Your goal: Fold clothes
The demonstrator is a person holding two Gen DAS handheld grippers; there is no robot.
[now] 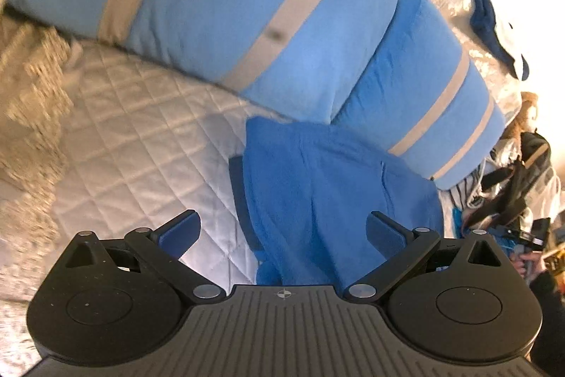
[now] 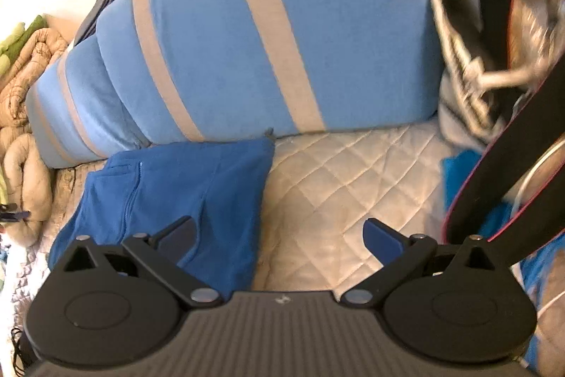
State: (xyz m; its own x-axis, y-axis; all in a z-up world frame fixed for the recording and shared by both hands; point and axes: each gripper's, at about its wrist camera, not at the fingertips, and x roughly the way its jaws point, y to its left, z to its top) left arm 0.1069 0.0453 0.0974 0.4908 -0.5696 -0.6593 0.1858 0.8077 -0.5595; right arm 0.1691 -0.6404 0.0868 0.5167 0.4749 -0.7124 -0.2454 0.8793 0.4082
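With both the left gripper (image 1: 282, 228) and right gripper (image 2: 279, 228) spread wide and empty, the folded blue garment (image 2: 176, 189) lying against the striped pillow (image 2: 268, 34) could unfold if snagged.

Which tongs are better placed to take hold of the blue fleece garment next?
Probably the left tongs: they are open with the folded blue fleece garment directly between them. The right tongs mostly face the white quilted bedcover.
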